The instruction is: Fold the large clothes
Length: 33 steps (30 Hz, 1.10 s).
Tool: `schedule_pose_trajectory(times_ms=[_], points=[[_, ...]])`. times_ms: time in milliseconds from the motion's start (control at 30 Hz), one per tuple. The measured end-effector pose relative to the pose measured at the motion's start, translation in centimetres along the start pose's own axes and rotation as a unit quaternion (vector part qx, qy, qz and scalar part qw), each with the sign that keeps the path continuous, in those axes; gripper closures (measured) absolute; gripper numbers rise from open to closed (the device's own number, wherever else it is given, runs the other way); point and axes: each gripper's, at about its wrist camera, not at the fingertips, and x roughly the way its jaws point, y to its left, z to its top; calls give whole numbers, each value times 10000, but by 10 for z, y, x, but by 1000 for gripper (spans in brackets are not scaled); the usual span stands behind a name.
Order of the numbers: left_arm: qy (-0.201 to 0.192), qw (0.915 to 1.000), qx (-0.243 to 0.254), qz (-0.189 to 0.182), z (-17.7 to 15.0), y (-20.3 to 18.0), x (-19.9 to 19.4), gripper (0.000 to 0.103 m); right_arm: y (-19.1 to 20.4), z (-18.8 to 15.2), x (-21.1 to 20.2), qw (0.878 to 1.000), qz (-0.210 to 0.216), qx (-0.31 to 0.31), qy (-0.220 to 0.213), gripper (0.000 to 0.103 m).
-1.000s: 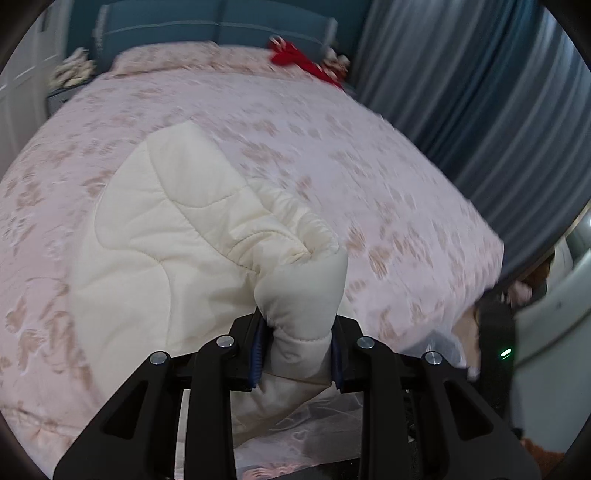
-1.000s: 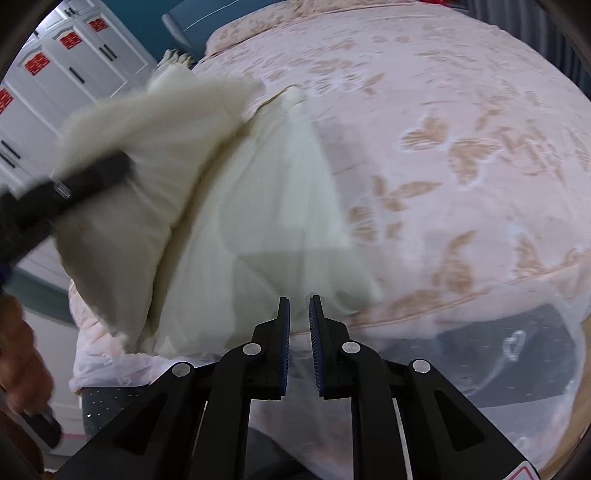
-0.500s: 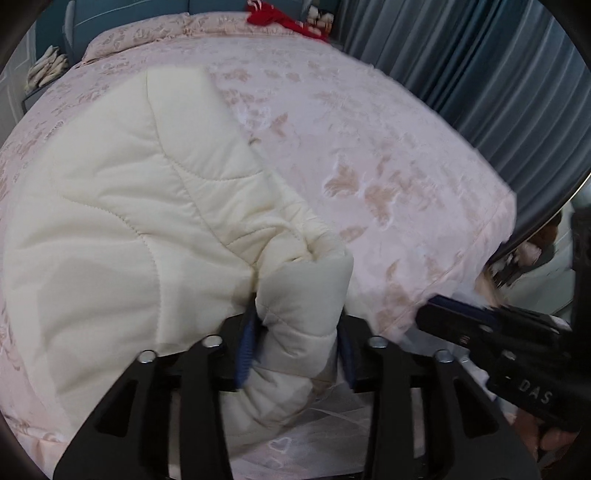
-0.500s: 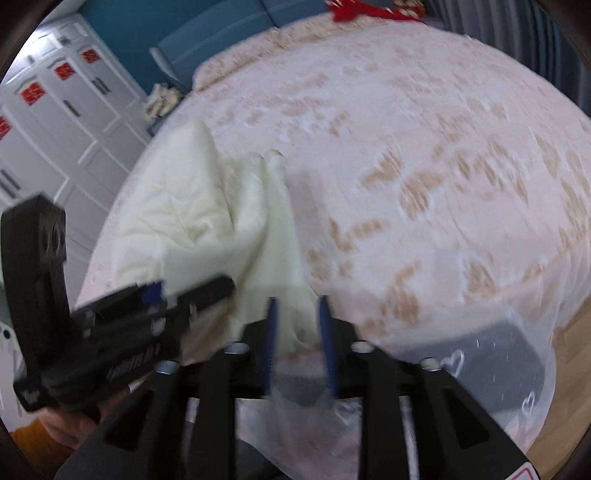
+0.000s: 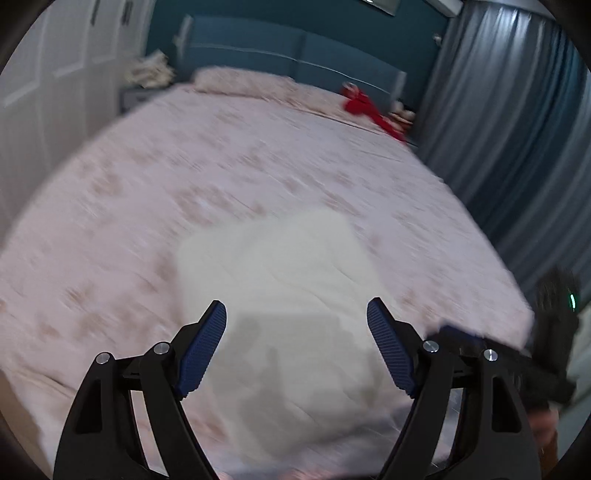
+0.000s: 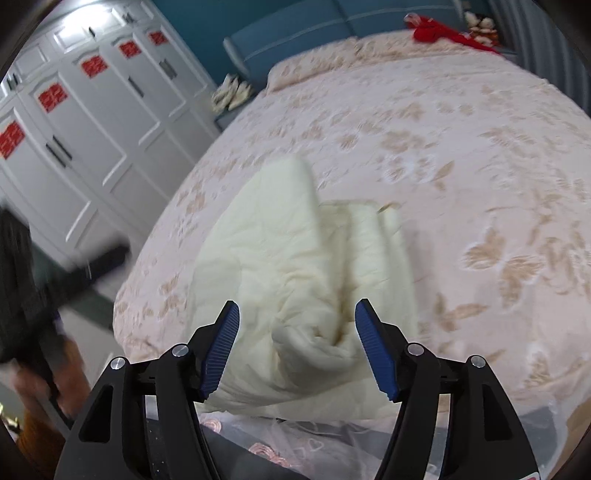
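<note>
Both grippers angle down over a bed (image 6: 480, 147). The left gripper (image 5: 296, 328) and right gripper (image 6: 297, 325) have jaws opening wide, gripping nothing. A cream padded garment (image 6: 295, 258) lies bunched on the bed's near edge, below them.

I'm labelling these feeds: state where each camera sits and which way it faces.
Left wrist: on the left tongs, jaws opening, looking down the bed at the cream garment; right tongs at right.
Right wrist: on the right tongs, jaws opening over the garment; wardrobe left.
Shared: garment, bed, red item.
</note>
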Motion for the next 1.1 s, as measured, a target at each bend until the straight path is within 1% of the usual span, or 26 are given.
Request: schedule_pose_trajectory(times_ms=[33,67,100,133,200,233,267,333,400,433,500,567,633,733,800,900,1033,1100], points=[[-37,10000,1,65,13,3,5,27,1,-3,11,9999,-103,-33,116,41],[-52,10000,-6,75,20,3,8,28,1,-6,19,9995,-258,-78,174,50],[-54,10000,-11,60,29,3,14,30,0,-10,24,9987,-445,-147,195,79],[-24,10000,-28,33,38,2,22,32,-1,-12,24,9986,-471,-152,194,84],[7,10000,7,-25,49,-1,33,38,-5,-18,10,9998,-215,-44,-26,88],[17,10000,69,-25,56,-7,41,39,-6,-23,-2,9997,-181,-53,-153,88],[30,9999,122,-21,57,-10,44,42,-5,-28,-12,9992,-274,-118,-254,88],[110,9994,312,-41,61,-23,56,45,-7,-39,-26,9985,-425,-126,-310,88],[192,9986,485,-82,59,-38,71,46,-16,-50,-28,9985,-515,14,-190,88],[346,9974,625,-101,57,-50,86,48,-28,-58,-22,9980,-596,195,-31,88],[576,9953,770,-124,51,-64,106,55,-49,-69,-12,9963,-579,621,156,88],[875,9917,942,-90,39,-82,133,57,-59,-74,-7,9949,-532,835,218,88],[1019,9893,1042,-35,31,-94,149,59,-62,-76,-4,9947,-533,848,226,87],[1078,9878,1120,-17,22,-106,163,59,-63,-76,2,9947,-512,857,248,87],[1091,9877,1119,-55,21,-113,167,60,-66,-76,6,9944,-515,874,280,87],[1150,9855,1249,-28,18,-122,179,60,-71,-78,12,9933,-471,994,350,86],[1396,9807,1359,180,5,-122,209,59,-81,-79,19,9919,-455,1120,394,86],[1410,9798,1397,241,0,-120,218,58,-83,-81,21,9912,-443,1174,413,85]])
